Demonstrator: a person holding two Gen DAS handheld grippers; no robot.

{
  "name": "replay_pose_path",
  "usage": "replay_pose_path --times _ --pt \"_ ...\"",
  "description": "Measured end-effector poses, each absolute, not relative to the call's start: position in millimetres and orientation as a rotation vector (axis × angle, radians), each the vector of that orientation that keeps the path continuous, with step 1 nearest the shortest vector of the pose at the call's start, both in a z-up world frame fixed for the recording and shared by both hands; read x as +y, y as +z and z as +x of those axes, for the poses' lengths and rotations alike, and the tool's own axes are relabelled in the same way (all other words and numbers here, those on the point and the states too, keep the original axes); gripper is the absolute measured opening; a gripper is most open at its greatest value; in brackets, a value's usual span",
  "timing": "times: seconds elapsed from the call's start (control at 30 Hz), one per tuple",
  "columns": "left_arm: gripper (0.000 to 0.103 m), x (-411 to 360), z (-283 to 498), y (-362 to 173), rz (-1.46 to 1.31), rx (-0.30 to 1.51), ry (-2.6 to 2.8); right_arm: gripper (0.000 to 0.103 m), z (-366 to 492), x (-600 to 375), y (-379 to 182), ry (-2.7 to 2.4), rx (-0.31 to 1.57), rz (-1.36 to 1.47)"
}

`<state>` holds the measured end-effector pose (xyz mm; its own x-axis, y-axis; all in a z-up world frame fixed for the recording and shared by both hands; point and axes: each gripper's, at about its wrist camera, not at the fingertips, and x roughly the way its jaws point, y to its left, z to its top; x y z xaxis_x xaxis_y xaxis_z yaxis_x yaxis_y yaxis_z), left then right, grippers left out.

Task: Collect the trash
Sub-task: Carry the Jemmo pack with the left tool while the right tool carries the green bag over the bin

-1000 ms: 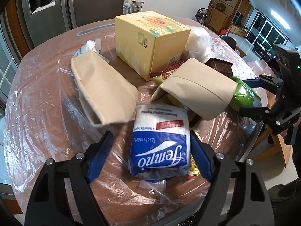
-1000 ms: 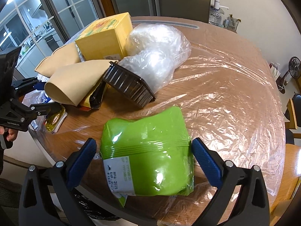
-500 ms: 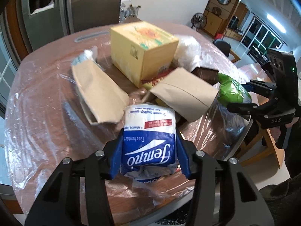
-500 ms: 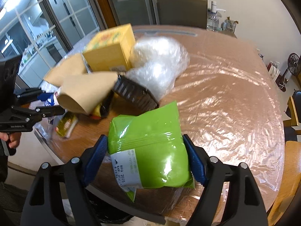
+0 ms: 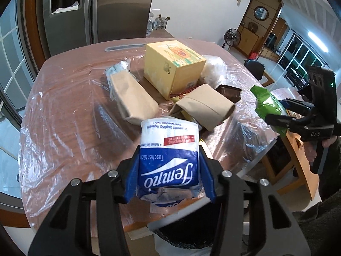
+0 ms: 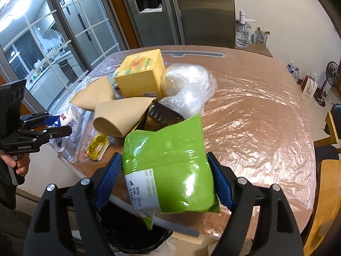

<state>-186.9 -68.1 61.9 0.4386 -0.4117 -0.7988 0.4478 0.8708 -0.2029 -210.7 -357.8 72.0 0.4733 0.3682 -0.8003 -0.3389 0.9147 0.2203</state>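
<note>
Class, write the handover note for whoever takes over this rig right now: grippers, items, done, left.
Left gripper: shut on the tissue pack, lifted near the table edge.
Right gripper: shut on the green pouch, above the black-lined bin.
Nothing visibly binned yet.
Left on the table: yellow box, two brown paper bags, black tray, clear plastic bags, small yellow packet.

A home kitchen and dining area is shown. A tall stainless-steel refrigerator [image 6: 191, 10] with a dispenser recess is seen behind a round wooden table [image 6: 266, 89] covered in clear plastic film. A water bottle with a pump [image 6: 242, 34] is set on a counter beside the refrigerator. Glazed doors [image 6: 64, 42] are seen at the left, with a second kitchen counter visible beyond them. A wooden cabinet with a round mirror [image 5: 261, 12] and a standing fan [image 5: 232, 37] are placed further back.
</note>
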Motion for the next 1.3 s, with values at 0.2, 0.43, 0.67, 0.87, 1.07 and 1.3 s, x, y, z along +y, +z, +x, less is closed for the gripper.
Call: replay_pose_path --times 0.2,0.43,0.67,0.87,1.07,1.3 --pt "0.050 -71 -208 72 0.047 0.966 -0.552 0.077 -231 -350 81 0.478 0.981 0.040" --pt "0.050 -79 -234 69 0.084 0.984 -0.572 0.077 -260 -342 84 0.541 0.990 0.038" --pt "0.050 -90 -267 58 0.102 1.028 -0.643 0.077 -291 -332 77 0.630 1.025 0.011" --pt "0.051 -98 -287 40 0.125 1.083 -0.685 0.077 -314 -327 67 0.689 1.065 0.002" --pt "0.050 -104 -300 13 0.167 1.143 -0.700 0.077 -326 -323 42 0.706 1.127 -0.010" --pt "0.050 -108 -296 -24 0.192 1.200 -0.669 0.077 -324 -313 3 0.679 1.197 -0.016"
